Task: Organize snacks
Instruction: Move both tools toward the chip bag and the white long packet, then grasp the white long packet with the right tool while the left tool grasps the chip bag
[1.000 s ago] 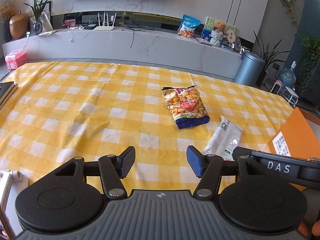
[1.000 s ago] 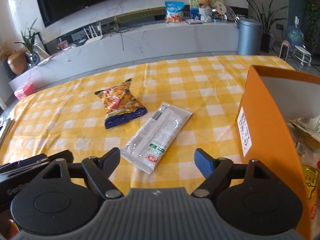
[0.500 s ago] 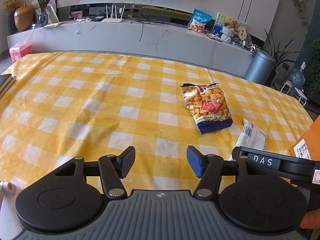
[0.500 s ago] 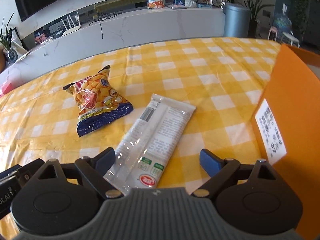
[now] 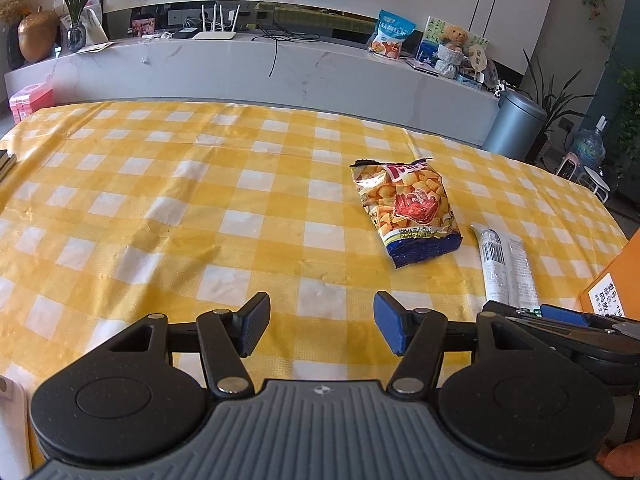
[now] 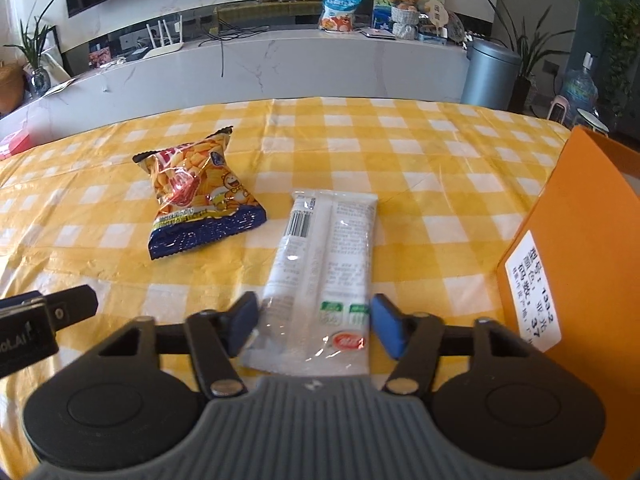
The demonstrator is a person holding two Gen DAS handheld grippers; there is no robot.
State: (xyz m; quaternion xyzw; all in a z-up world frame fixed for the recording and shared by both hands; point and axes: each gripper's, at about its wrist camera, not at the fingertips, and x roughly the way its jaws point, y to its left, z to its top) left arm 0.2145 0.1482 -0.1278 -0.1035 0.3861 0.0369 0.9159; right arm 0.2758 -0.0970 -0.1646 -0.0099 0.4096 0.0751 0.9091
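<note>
A long white snack packet (image 6: 320, 276) lies flat on the yellow checked tablecloth (image 6: 420, 168). My right gripper (image 6: 314, 326) is open, and its fingers stand either side of the packet's near end. An orange and blue chips bag (image 6: 198, 194) lies left of the packet. An orange box (image 6: 576, 248) stands at the right. My left gripper (image 5: 320, 328) is open and empty over bare cloth; the chips bag (image 5: 408, 210) and the white packet (image 5: 506, 268) lie ahead to its right, with the right gripper (image 5: 560, 320) beside it.
A grey marble counter (image 5: 280, 68) with a router, a blue snack bag (image 5: 390, 34) and a teddy bear runs behind the table. A grey bin (image 5: 516, 124) stands at the far right. A pink box (image 5: 30, 100) sits at the far left.
My right gripper has moved forward and down, so the white packet's near end now lies between its open fingers. My left gripper has shifted left, away from the snacks.
</note>
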